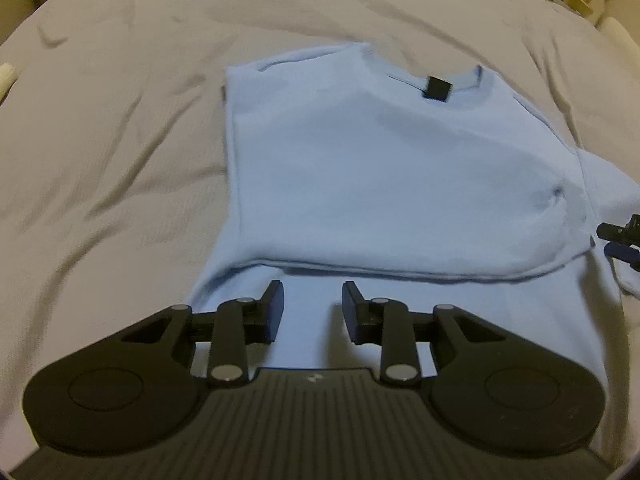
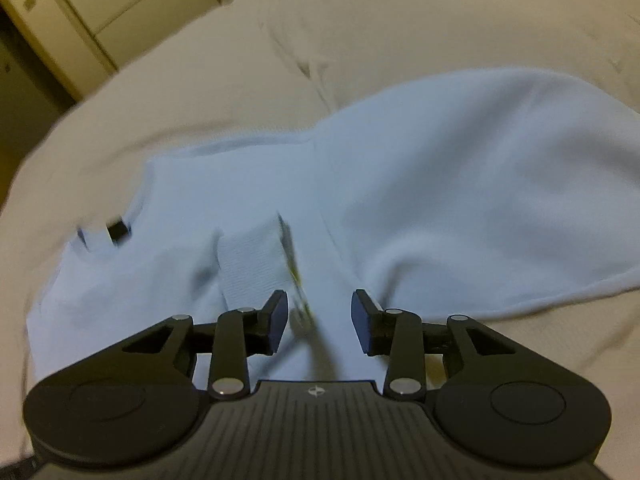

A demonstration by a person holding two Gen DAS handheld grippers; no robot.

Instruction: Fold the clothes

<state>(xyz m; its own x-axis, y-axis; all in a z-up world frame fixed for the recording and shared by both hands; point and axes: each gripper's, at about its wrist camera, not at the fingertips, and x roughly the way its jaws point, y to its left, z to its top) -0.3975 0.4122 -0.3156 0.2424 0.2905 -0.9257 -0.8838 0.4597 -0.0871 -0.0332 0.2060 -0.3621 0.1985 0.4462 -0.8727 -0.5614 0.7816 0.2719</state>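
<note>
Pale blue sweatshirt (image 1: 384, 168) lies on a bed covered by a beige bedspread (image 1: 120, 128), partly folded. Left wrist view: left edge of the garment is a straight folded line; a sleeve runs across the body, its lower edge forming a horizontal ridge just ahead of the claw tips. Collar with black neck label (image 1: 437, 88) at the far end. Wrinkled bedspread lies bare to the left of the garment and beyond the collar. On the right, the cloth spreads out toward the frame edge.

Left claw (image 1: 313, 312): jaws apart, nothing between them, over the near hem area of the sweatshirt; whether the tips touch cloth cannot be told. Part of the right claw (image 1: 620, 240) shows at the right edge of this view, over the spread-out cloth.

Right wrist view (motion-blurred): right claw (image 2: 319, 322) with jaws apart, holding nothing, above the sweatshirt (image 2: 440, 200). A ribbed cuff (image 2: 252, 260) lies just ahead of its left finger. A broad fold of cloth billows to the right; bedspread (image 2: 400, 32) bare beyond. Pale cabinet fronts (image 2: 100, 8) at upper left.
</note>
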